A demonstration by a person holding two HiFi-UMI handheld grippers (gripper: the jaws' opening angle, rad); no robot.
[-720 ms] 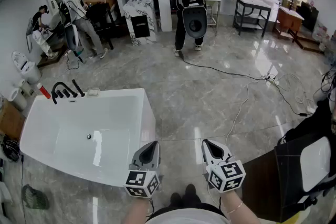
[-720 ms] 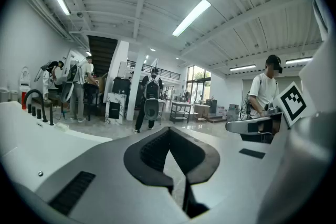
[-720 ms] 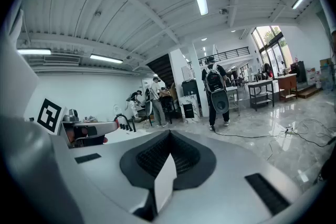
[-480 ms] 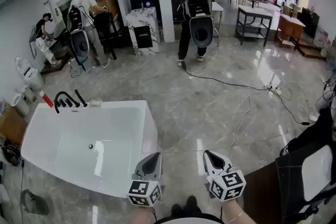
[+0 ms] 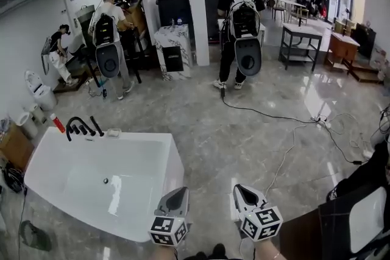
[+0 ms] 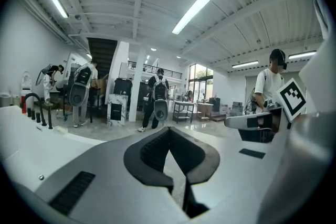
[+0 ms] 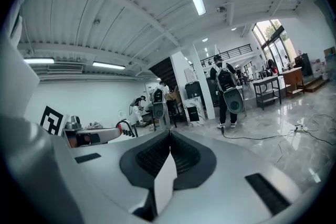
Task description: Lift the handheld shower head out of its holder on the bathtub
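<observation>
Two grippers: left hand-held gripper (image 5: 177, 193) and right hand-held gripper (image 5: 242, 191) side by side at the bottom of the head view, each with jaws together and nothing between them.
Handheld shower head (image 5: 96, 125): black, slanted in its holder on the bathtub's far left rim, well apart from both grippers.
Bathtub (image 5: 173, 158): white; near right corner just beside the left hand-held gripper.
Floor (image 5: 213, 137): open grey marble ahead; cable (image 5: 268, 112) across it at right.

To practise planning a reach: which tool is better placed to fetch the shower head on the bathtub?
Left, probably: the left tool hangs beside the bathtub, whose shower head sits at its far-left corner; the right tool is farther away.
</observation>
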